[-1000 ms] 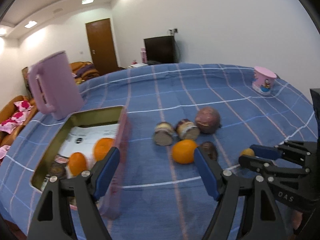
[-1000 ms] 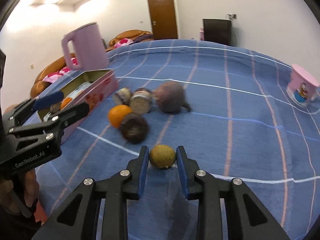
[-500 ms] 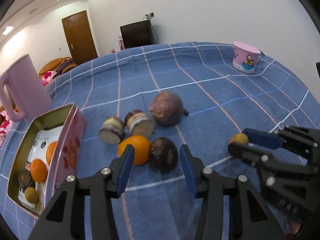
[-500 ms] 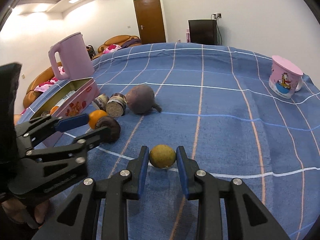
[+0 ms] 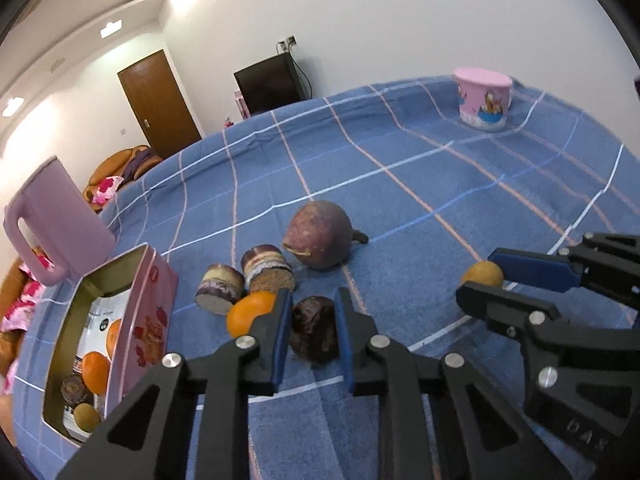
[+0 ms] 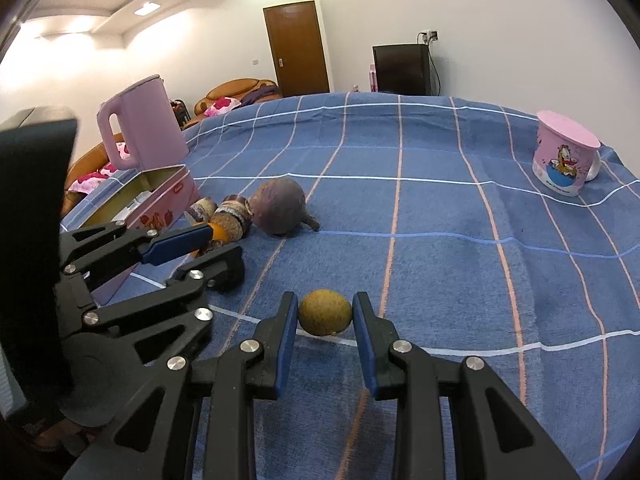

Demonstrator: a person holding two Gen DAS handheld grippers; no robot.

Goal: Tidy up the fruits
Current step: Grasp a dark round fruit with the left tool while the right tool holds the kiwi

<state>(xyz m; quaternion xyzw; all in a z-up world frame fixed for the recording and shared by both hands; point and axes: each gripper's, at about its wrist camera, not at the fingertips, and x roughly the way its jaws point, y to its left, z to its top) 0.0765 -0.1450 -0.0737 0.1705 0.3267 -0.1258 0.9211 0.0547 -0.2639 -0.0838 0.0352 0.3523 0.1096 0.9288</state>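
My left gripper is shut on a dark purple passion fruit resting on the blue cloth, with an orange touching its left finger. My right gripper is shut on a small yellow-green fruit, which also shows in the left wrist view. A large purple fruit with a stem and two cut purple pieces lie just beyond. The open pink tin at the left holds oranges and small fruits.
A pink kettle stands behind the tin at the table's left edge. A pink cartoon mug stands at the far right. The table carries a blue checked cloth. A sofa lies beyond the left edge.
My left gripper swung from over the tin to the loose fruits and closed on the dark passion fruit. My right gripper stayed on the yellow-green fruit.
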